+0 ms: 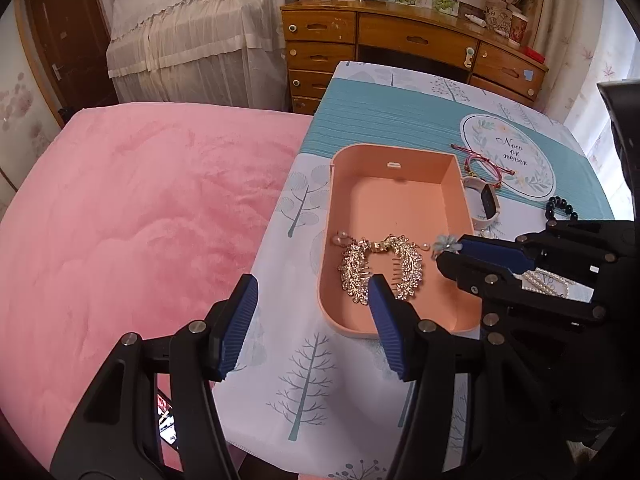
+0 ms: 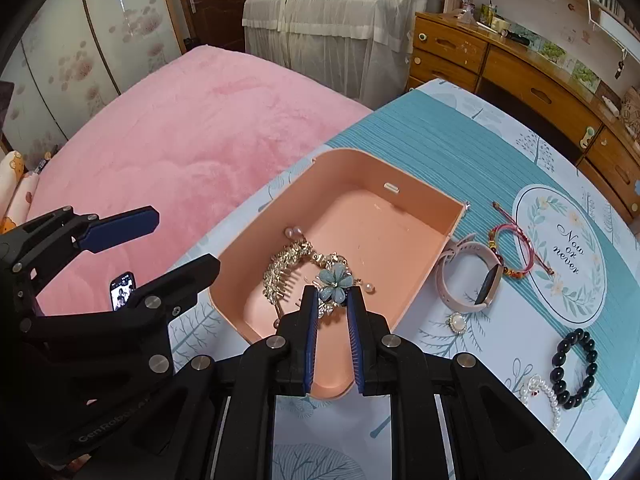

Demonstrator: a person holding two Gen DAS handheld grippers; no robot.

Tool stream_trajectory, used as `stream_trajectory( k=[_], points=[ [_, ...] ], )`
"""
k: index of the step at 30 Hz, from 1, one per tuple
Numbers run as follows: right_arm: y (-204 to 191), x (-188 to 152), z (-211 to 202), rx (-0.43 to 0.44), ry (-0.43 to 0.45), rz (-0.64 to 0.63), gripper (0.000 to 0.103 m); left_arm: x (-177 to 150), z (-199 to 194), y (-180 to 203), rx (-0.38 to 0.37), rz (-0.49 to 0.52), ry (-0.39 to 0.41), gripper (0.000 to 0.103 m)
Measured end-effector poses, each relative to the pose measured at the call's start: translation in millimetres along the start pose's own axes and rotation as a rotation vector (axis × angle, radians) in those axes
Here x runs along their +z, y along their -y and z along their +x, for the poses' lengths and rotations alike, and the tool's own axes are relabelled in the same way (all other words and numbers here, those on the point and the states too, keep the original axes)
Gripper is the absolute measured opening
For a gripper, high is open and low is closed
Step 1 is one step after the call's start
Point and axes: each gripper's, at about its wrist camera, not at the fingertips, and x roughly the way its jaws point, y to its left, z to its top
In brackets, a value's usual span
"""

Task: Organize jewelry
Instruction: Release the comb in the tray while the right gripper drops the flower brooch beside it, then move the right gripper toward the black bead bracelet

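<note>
Blue flower clip (image 2: 334, 282) between right tongs (image 2: 332, 304).

- Bright, even daylight pours in from the window side at right, blowing out that edge.
- Fisheye bending, black corners; shadows soft, focus sharp.

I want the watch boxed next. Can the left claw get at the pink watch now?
Probably not directly: the left claw is open, but the orange box and the right claw lie between it and the pink watch.
</note>
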Motion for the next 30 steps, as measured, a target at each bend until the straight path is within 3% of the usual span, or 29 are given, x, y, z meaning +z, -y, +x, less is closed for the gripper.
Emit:
stream_trajectory(
  k=[6,18,30],
  points=[
    [4.2,-3.1,2.5,-0.01,-0.007,0.017,0.027,-2.2,1.1,-1.7,-0.019,-0.009,-0.02,0.055],
    [16.8,-20.6,-16.9,-0.011,0.01,0.067,0.027,-2.2,-3.7,11.1,-0.02,0.032,-0.022,0.055],
    [65.1,-63.2,-44.0,-0.025,0.009,0.204,0.027,-2.3,-12.2,43.3,-0.064,0.104,-0.042,0.055]
  ],
)
